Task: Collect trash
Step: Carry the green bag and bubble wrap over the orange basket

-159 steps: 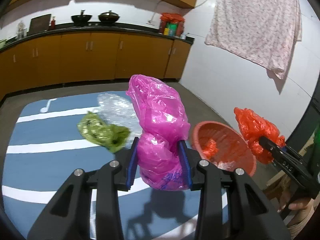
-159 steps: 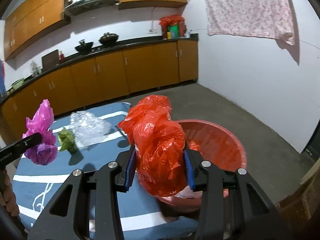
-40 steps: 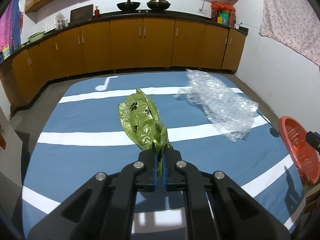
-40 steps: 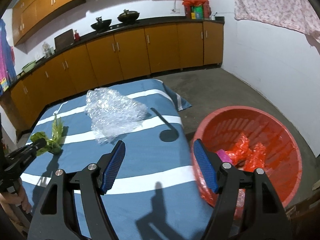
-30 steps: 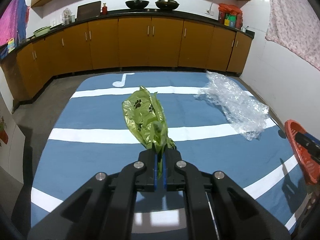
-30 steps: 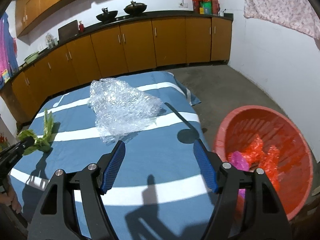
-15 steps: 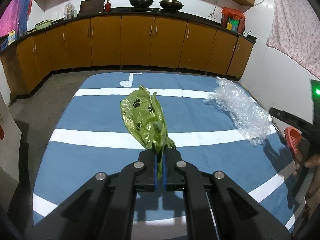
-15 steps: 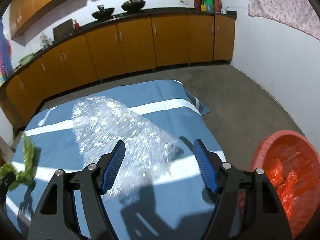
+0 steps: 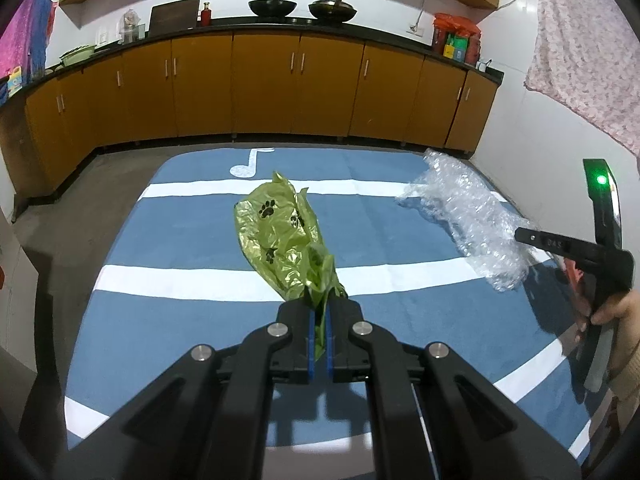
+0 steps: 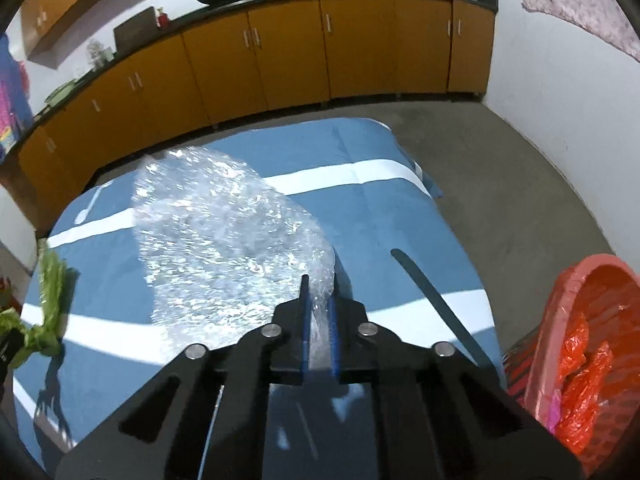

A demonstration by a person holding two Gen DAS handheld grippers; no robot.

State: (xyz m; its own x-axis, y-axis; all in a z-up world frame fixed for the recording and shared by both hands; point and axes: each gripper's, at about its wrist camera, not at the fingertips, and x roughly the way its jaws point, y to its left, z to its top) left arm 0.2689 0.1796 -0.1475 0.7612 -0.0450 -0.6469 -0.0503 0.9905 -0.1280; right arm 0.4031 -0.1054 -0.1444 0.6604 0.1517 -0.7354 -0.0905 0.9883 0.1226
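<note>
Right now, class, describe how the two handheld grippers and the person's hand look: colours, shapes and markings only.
The left gripper and right gripper are matte black angular linkages with silver round pivot bolts and thin blue finger pads. From the left wrist view, the right gripper shows a green lit indicator and small white lettering. The bare hand emerges from a beige sleeve.

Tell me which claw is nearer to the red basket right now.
Right. The right claw, shut on the bubble wrap, has the red basket just beside it; the left claw, holding the green bag, is farther across the blue cloth.
</note>
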